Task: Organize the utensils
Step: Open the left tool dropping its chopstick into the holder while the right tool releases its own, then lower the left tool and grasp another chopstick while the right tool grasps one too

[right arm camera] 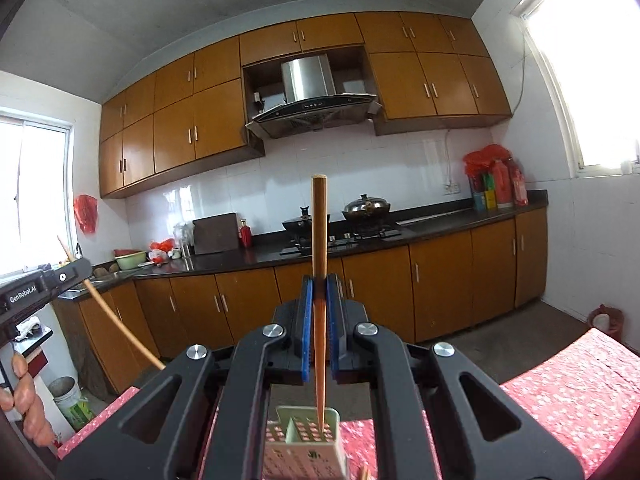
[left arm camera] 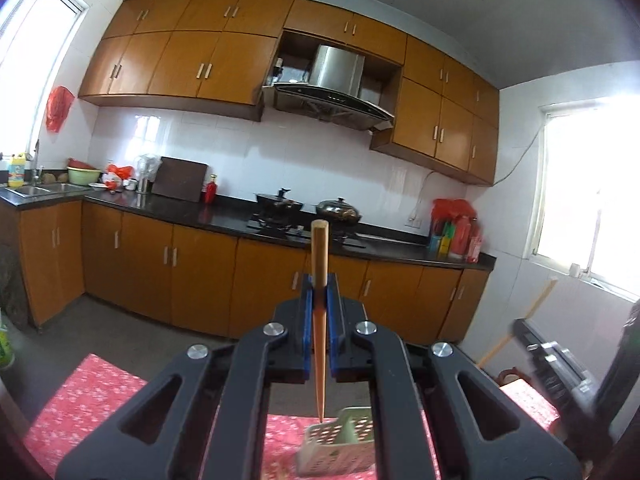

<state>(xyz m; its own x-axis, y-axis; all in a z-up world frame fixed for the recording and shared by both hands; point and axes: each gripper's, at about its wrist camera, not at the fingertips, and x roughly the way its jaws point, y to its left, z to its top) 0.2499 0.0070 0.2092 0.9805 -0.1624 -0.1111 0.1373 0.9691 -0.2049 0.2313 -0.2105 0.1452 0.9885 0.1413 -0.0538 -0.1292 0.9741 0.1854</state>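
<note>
Right wrist view: tapered wooden chopstick [right arm camera: 319, 280] upright, tip inside perforated holder [right arm camera: 306, 436].

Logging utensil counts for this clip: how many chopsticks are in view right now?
2. One chopstick is clamped in the left claw; the other chopstick in the right claw, over the green holder. More may be hidden.

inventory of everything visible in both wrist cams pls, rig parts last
chopstick: 2, wooden, one upright in each gripper, tips at the holder
utensil holder: 1, pale green, perforated, on the table below the grippers
tablecloth: 1, red floral, over the table
pans: 2, dark, on the stove
range hood: 1, steel, between upper cabinets
cutting board: 1, dark, against the backsplash
left gripper: shut on a chopstick
right gripper: shut on a chopstick
</note>
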